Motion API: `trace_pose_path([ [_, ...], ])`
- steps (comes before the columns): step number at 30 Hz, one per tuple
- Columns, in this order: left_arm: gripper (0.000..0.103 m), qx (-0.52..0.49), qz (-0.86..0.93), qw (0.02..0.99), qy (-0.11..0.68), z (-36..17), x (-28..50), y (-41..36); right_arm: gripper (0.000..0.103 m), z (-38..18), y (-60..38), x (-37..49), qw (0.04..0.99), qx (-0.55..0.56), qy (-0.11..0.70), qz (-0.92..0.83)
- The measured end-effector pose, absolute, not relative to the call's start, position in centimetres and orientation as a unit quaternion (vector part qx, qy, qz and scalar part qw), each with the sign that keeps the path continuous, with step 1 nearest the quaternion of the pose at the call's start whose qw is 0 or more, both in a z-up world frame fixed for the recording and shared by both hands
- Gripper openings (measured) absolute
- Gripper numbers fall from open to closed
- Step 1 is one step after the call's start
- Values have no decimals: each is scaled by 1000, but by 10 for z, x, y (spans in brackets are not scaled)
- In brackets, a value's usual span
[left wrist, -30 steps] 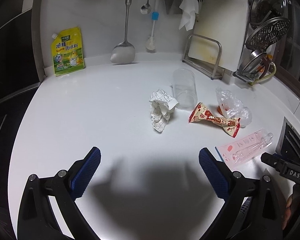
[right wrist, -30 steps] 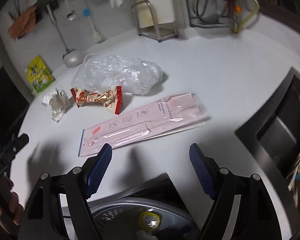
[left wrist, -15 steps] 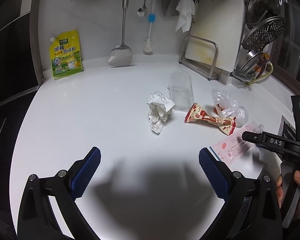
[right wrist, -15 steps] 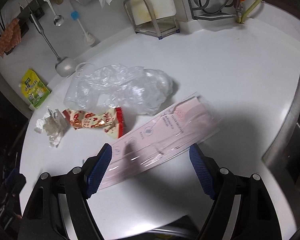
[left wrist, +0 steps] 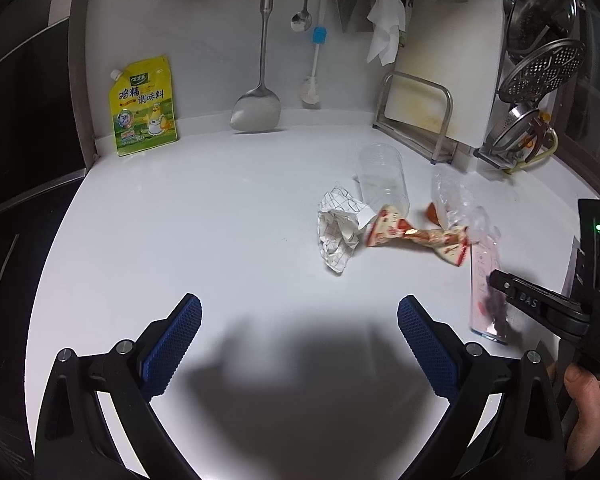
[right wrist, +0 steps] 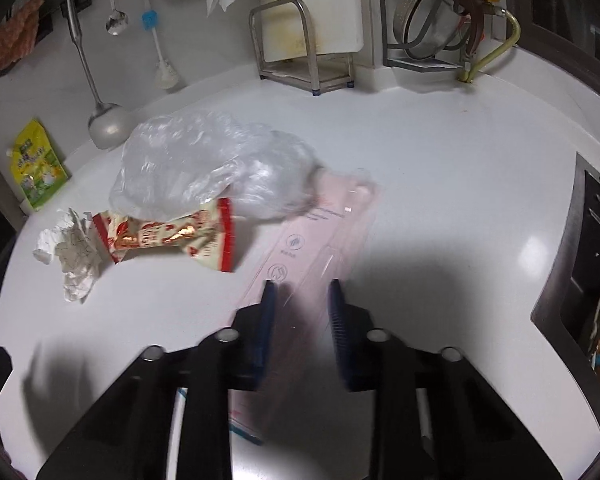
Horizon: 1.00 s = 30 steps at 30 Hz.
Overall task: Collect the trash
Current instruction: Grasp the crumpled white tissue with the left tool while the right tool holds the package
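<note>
Trash lies on the white counter (left wrist: 204, 220): a crumpled checked paper (left wrist: 338, 232), a red-and-cream snack wrapper (left wrist: 418, 238), a clear plastic cup (left wrist: 382, 178) on its side, a clear plastic bag (right wrist: 216, 168), and a long pink package (right wrist: 324, 232). My right gripper (right wrist: 302, 292) has its jaws closed in on the near end of the pink package, which looks blurred. It also shows in the left wrist view (left wrist: 496, 300). My left gripper (left wrist: 300, 332) is open and empty, above bare counter, short of the crumpled paper.
A yellow seasoning pouch (left wrist: 144, 108), a hanging spatula (left wrist: 258, 108) and a brush (left wrist: 312, 88) stand at the back wall. A cutting board in a metal rack (right wrist: 308, 36) and a dish rack (right wrist: 432, 28) are at the back right. A sink (right wrist: 596, 272) is on the right.
My right gripper moved forward over the pink package and its jaws closed from wide open onto it; the package swung round. The left gripper barely moved.
</note>
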<state>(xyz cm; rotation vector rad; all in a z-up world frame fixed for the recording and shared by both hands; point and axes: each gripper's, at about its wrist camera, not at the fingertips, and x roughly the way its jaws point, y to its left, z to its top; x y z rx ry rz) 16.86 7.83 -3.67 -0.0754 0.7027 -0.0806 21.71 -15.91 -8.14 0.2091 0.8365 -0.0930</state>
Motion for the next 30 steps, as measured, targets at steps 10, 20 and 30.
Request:
trace_pose_path([
  [10,97,-44,-32,935,350,-36,188,69,14,-65,-192,201,921,112,372,-14],
  [20,97,-67,-10,931,359,-36,229,66,14,-59,-221,192,927,137,348,1],
  [30,95,-49,27,927,371,-49,267,54,14,-65,-224,192,927,148,344,23],
])
